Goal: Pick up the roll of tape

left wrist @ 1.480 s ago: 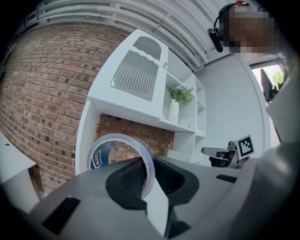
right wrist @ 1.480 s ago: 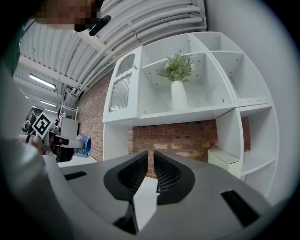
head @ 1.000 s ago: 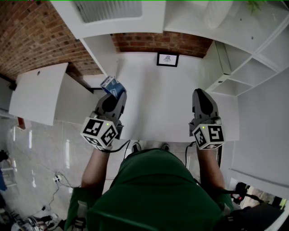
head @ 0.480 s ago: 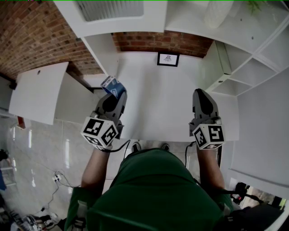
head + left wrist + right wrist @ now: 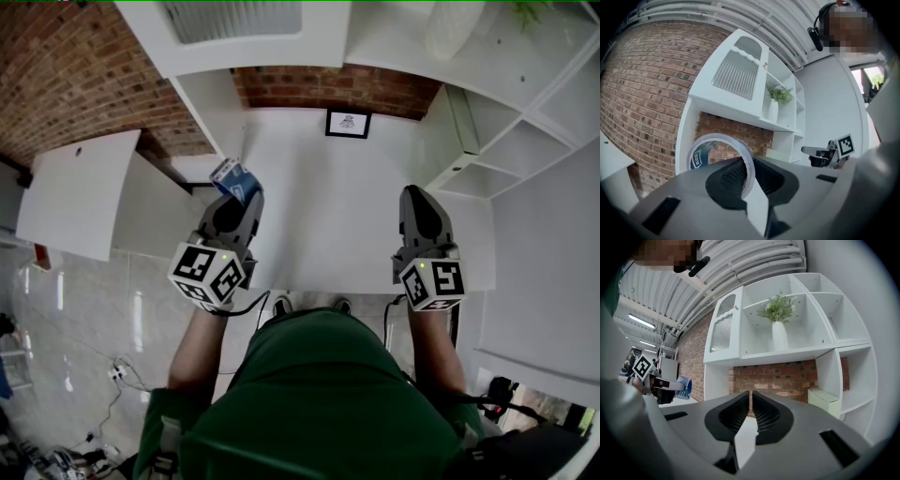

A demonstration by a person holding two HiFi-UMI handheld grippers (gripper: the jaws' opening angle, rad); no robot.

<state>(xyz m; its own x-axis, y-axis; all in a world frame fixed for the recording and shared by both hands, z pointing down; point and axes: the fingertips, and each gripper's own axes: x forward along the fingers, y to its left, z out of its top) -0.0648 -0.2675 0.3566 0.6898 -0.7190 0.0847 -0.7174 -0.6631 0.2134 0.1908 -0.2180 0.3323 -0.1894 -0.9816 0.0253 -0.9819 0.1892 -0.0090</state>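
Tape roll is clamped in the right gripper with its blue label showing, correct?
No. The roll of tape is clamped in the left gripper, as the left gripper view shows, its blue label showing. The right gripper holds nothing.

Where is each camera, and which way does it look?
Head view: on the person's head, looking down at the white table; arms, left gripper, right gripper show.
Left gripper view: rides the left gripper, faces the brick wall; fingers pinch the roll of tape.
Right gripper view: rides the right gripper, faces the shelves; fingers empty.
Shared: both see the plant.
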